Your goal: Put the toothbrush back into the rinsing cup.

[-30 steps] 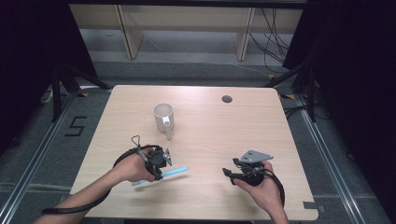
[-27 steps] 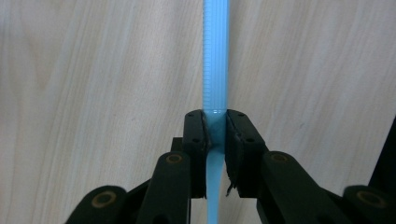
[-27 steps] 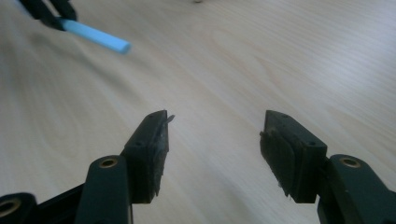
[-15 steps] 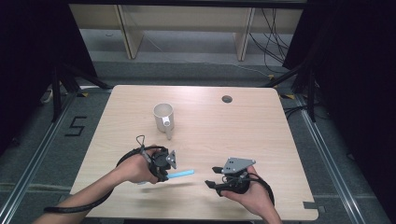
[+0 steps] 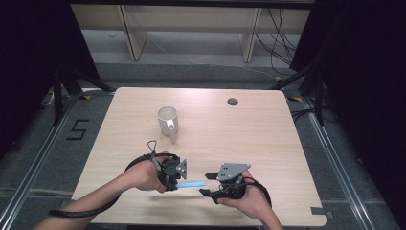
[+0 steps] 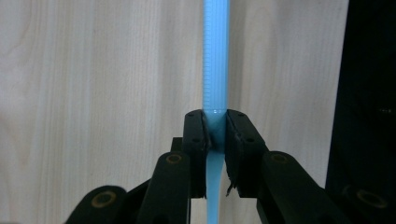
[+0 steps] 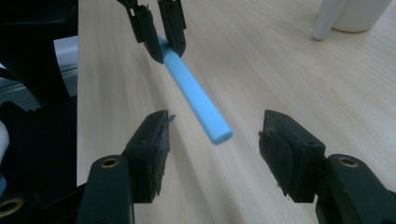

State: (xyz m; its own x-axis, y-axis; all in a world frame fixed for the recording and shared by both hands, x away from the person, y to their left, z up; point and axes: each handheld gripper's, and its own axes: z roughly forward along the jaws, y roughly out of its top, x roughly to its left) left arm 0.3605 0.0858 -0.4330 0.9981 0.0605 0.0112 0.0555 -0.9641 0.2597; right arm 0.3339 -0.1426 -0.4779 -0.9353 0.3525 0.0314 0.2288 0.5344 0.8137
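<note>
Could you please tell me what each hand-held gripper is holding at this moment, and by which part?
The left hand-held gripper clamps the blue ribbed stick near one end. The right hand-held gripper holds nothing; its jaws stand open around the stick's free end.

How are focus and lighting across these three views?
High view: table evenly lit, surroundings dark, everything fairly soft. Left gripper view: blue ribbed stick sharp at the pads, its near end blurred. Right gripper view: stick tip sharp, white mug soft.
</note>
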